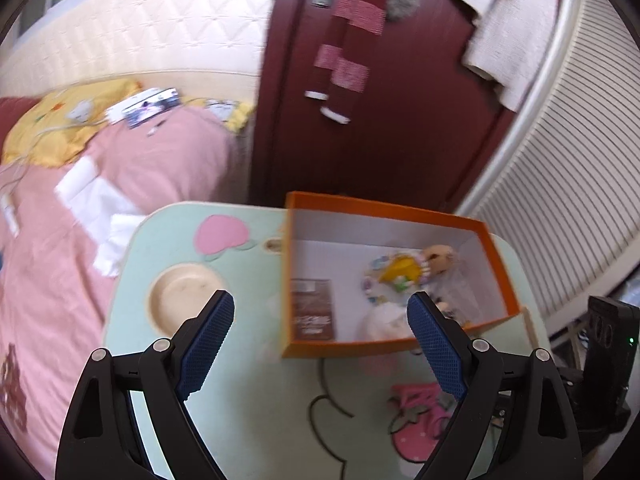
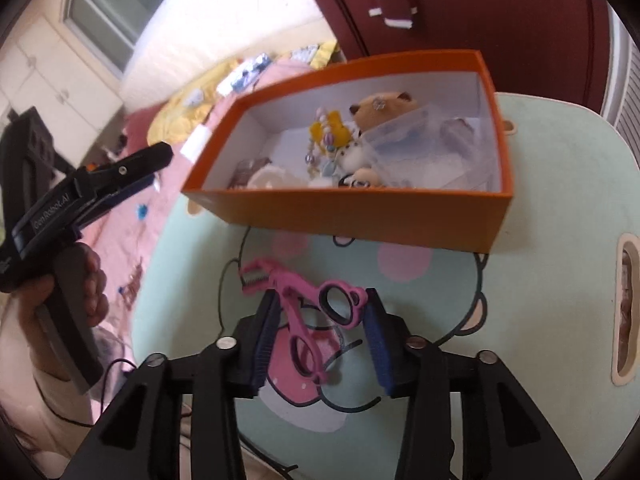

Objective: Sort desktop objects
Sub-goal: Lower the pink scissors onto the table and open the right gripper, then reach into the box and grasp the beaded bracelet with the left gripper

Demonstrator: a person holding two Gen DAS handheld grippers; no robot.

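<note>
Our left gripper (image 1: 320,312) has its blue fingers (image 1: 208,340) spread wide apart, and nothing is between them. Just past the left finger we see a round cream dip (image 1: 186,300) in the pale green surface (image 1: 256,400). Between the fingers and a bit ahead sits the orange box (image 1: 384,204), open on top. Inside it, near the left finger's side, lies a brown card (image 1: 313,314). Closer to the right finger we see a white round thing (image 1: 384,322), a yellow toy (image 1: 400,270) and a small tan plush animal (image 1: 438,258). The picture is blurry, so we cannot name the small things well. Below the right finger, something pink (image 1: 420,404) lies on the surface, too blurry to tell.

In the right wrist view, far off to the left of the fingers, a hand (image 2: 80,292) holds the left gripper up in the air, away from the surface. Our right gripper (image 2: 320,336) hangs low over the surface with its fingers (image 2: 266,340) open. The pink scissors (image 2: 304,304) lie flat on the surface between them. The left finger looks right beside one handle ring, and the right finger looks right beside the other, but we cannot tell if they touch. The comb-like tip of the scissors points ahead and to the left, past the left finger. The orange box stands ahead of both fingers, well apart from the scissors.
</note>
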